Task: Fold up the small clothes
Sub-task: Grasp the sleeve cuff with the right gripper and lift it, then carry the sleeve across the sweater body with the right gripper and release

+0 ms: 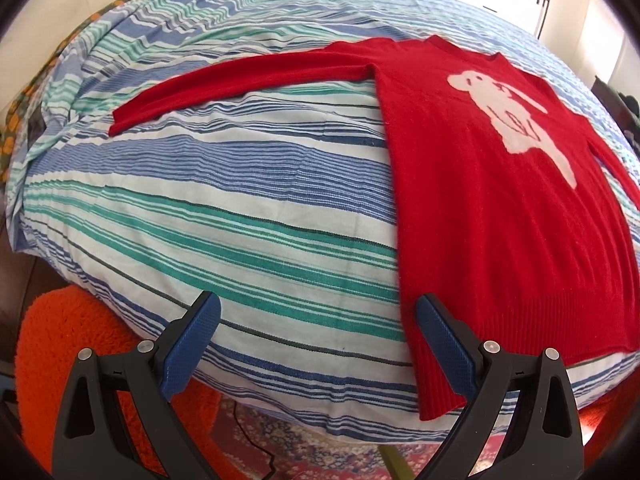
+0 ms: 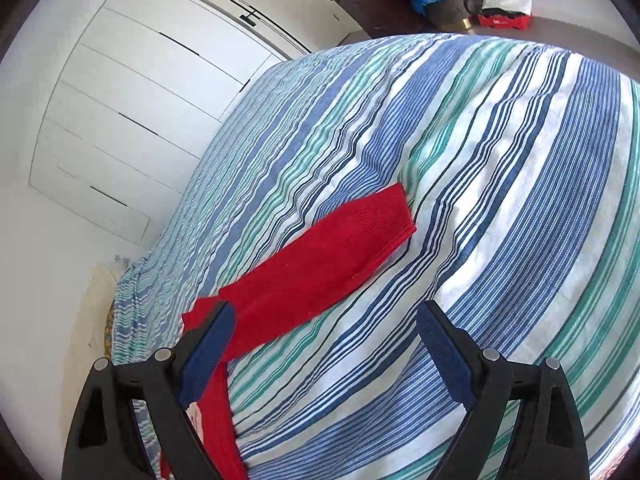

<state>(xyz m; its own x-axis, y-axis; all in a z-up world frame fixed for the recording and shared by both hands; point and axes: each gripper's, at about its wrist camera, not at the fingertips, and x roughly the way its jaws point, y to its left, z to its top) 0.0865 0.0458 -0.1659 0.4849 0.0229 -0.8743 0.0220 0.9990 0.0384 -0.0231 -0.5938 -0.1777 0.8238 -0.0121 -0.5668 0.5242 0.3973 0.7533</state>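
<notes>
1. A red knit sweater (image 1: 500, 208) lies flat, front up, on a striped bedspread (image 1: 240, 208), filling the right half of the left wrist view.
2. Its long axis runs from the ribbed hem at the lower right of the frame up to the neckline at the upper right, so the collar points away from the camera.
3. A white dog-shaped motif (image 1: 516, 116) sits on the chest, woven into the fuzzy red knit.
4. One sleeve (image 1: 240, 80) stretches straight out toward the upper left of the frame, its cuff at the far left end.
5. In the right wrist view the other sleeve (image 2: 320, 260) runs diagonally from lower left to centre, ending in a ribbed cuff (image 2: 390, 216).
6. The bedspread is woven cotton in blue, teal and white stripes, lightly wrinkled.
7. The left gripper (image 1: 318, 344) hovers at the hem corner, jaws wide apart, its blue textured pads holding nothing.
8. The right gripper (image 2: 324, 352) also has its jaws spread, with the sleeve passing under its left finger.
9. White panelled wardrobe doors (image 2: 140, 100) fill the upper left of the right wrist view.
</notes>
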